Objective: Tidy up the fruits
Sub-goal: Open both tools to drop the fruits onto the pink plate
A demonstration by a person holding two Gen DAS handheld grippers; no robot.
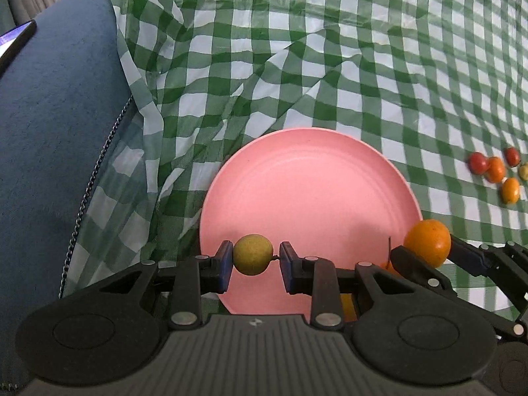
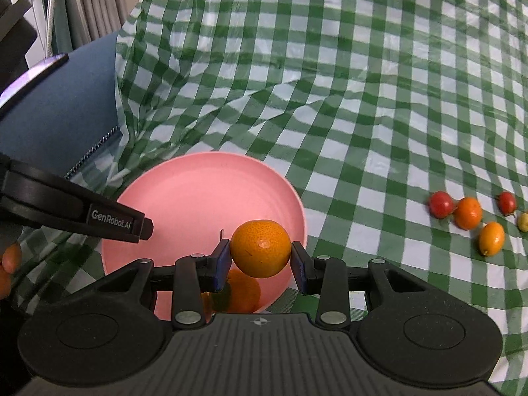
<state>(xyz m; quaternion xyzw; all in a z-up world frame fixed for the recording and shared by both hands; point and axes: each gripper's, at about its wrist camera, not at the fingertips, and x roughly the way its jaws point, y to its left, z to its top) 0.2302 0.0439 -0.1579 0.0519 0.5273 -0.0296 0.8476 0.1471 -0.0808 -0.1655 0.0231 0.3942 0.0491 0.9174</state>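
My left gripper [image 1: 253,257] is shut on a small yellow-green round fruit [image 1: 253,254] and holds it over the near edge of the pink plate [image 1: 307,178]. My right gripper [image 2: 260,257] is shut on an orange mandarin [image 2: 260,248] over the plate's near right rim [image 2: 198,191]; the mandarin also shows in the left wrist view [image 1: 428,242]. An orange fruit [image 2: 246,293] lies in the plate under the right gripper. The left gripper's arm [image 2: 79,213] crosses the right wrist view at the left.
Several loose small fruits lie on the green checked cloth at the right: red ones [image 2: 441,204], orange ones [image 2: 467,213] and a yellowish one [image 2: 523,221]. A blue cushion [image 1: 49,125] with a phone [image 1: 16,41] on it borders the cloth at the left.
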